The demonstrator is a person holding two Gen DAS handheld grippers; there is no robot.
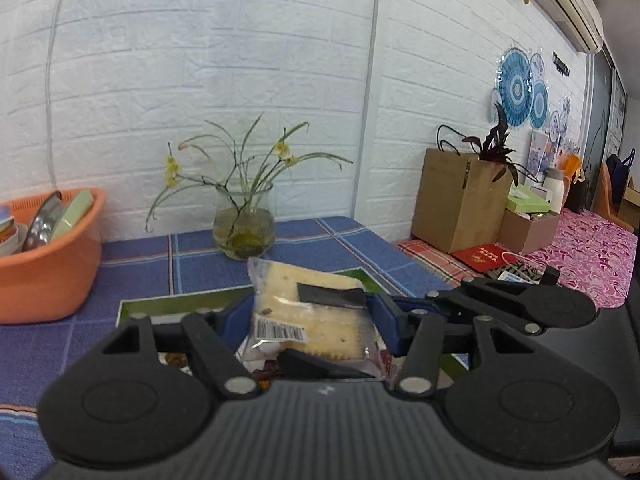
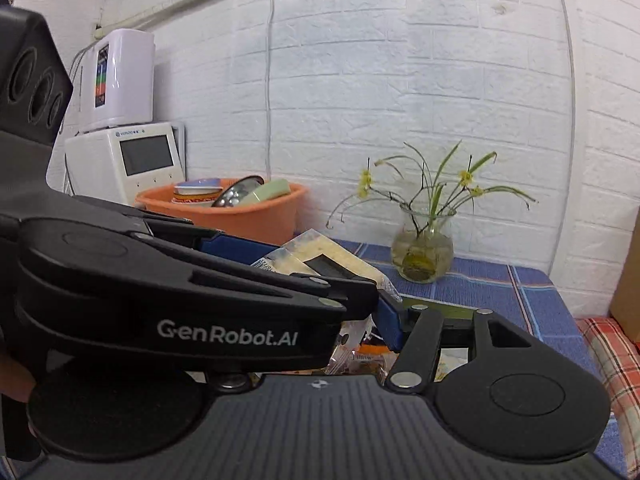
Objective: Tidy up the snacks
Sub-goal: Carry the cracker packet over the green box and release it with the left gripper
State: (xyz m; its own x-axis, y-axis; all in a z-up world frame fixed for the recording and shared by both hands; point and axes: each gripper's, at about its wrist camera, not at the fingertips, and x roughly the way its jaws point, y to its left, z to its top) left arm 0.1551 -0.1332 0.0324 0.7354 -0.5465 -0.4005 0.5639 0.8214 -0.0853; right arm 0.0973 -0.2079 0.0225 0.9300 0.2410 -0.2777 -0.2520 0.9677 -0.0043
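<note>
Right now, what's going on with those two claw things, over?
Left gripper clamped on cracker packet, lifted above green tray. Right gripper close alongside, grip unclear. Glass vase and orange basin stand beyond.

The left gripper (image 1: pixel 308 316) is built of matte black plastic: a wide ribbed body plate, two round disc-shaped hubs with a faint inset circle on each, and slim black link arms joined by flat silver pivot pins. Its fingers (image 1: pixel 234 316) carry blue pads on their inner faces. A small white mark sits at the middle of the ribbed plate. The right gripper (image 2: pixel 394 320) has the same black ribbed plate, round hubs, silver pins and blue finger pads. White "GenRobot.AI" lettering runs along the left gripper's side in the right wrist view.
</note>
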